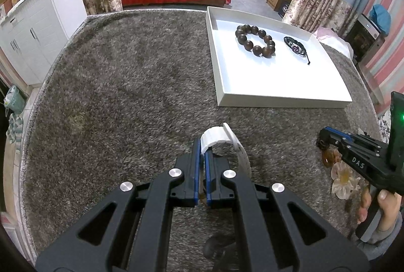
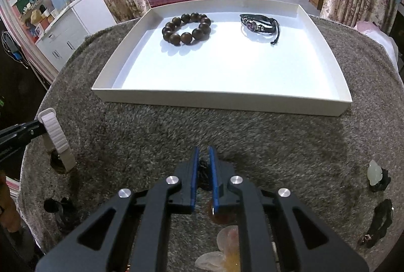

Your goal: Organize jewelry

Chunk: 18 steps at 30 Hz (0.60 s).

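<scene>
My left gripper (image 1: 202,149) is shut on a white ribbed strap (image 1: 218,134), which arches up off the grey carpet; the right wrist view shows this strap (image 2: 54,135) at the far left. My right gripper (image 2: 203,155) points down at the carpet, its jaws nearly together on the dark cord (image 2: 203,169) of a necklace with an amber bead (image 2: 214,212) and a pale flower pendant (image 2: 227,243). The white tray (image 2: 219,102) holds a brown wooden bead bracelet (image 2: 186,29) and a black leather bracelet (image 2: 260,24). The left wrist view shows the right gripper (image 1: 323,143) at the right edge.
A pale jade pendant on a black cord (image 2: 375,172) and a dark cord piece (image 2: 381,220) lie on the carpet at the right. Another dark piece (image 2: 60,211) lies at the left. A hand (image 1: 381,203) holds the right gripper's handle. A bed and cabinets stand beyond.
</scene>
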Each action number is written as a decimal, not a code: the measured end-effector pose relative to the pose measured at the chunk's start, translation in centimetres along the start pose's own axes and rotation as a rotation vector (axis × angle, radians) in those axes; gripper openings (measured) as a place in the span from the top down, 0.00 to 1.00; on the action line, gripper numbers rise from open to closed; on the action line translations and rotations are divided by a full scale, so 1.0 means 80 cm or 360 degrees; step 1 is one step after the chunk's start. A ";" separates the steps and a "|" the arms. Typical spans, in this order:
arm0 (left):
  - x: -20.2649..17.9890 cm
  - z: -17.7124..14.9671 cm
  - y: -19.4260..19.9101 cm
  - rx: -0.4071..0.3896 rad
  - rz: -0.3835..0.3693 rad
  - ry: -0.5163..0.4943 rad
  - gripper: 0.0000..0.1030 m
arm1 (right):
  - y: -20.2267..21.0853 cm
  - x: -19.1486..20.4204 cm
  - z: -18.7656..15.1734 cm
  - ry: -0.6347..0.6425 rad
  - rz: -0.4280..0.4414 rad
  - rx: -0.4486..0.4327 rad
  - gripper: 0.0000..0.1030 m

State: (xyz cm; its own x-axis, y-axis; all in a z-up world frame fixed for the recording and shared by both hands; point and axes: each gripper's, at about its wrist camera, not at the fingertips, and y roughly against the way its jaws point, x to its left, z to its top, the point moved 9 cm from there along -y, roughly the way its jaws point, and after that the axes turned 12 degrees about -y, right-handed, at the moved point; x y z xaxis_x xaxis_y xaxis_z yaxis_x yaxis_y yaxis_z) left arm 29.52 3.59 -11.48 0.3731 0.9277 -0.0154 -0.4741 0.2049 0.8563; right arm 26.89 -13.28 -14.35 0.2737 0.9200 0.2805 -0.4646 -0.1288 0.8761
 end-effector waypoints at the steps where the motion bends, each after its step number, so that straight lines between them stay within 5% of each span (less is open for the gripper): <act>1: 0.000 0.000 -0.001 0.0002 0.0000 -0.0001 0.99 | 0.001 0.000 0.000 0.0000 0.0001 0.0002 0.90; 4: 0.001 -0.002 -0.003 0.0010 -0.0003 0.0001 0.99 | 0.002 0.000 -0.002 0.0005 0.0001 0.0010 0.89; 7: 0.002 -0.003 -0.004 0.0014 -0.0008 0.0002 0.99 | -0.002 -0.003 -0.003 0.0001 -0.0012 0.0016 0.74; 18: 0.002 -0.003 -0.005 0.0014 -0.0007 0.0001 0.99 | -0.012 -0.003 -0.014 0.0058 -0.0060 0.0072 0.75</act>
State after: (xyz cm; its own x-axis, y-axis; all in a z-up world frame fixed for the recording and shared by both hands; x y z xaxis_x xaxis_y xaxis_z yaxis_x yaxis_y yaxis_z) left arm 29.58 3.72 -11.92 0.3748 0.9269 -0.0194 -0.4653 0.2061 0.8608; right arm 26.35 -12.95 -15.71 0.2590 0.9373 0.2331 -0.4157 -0.1097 0.9029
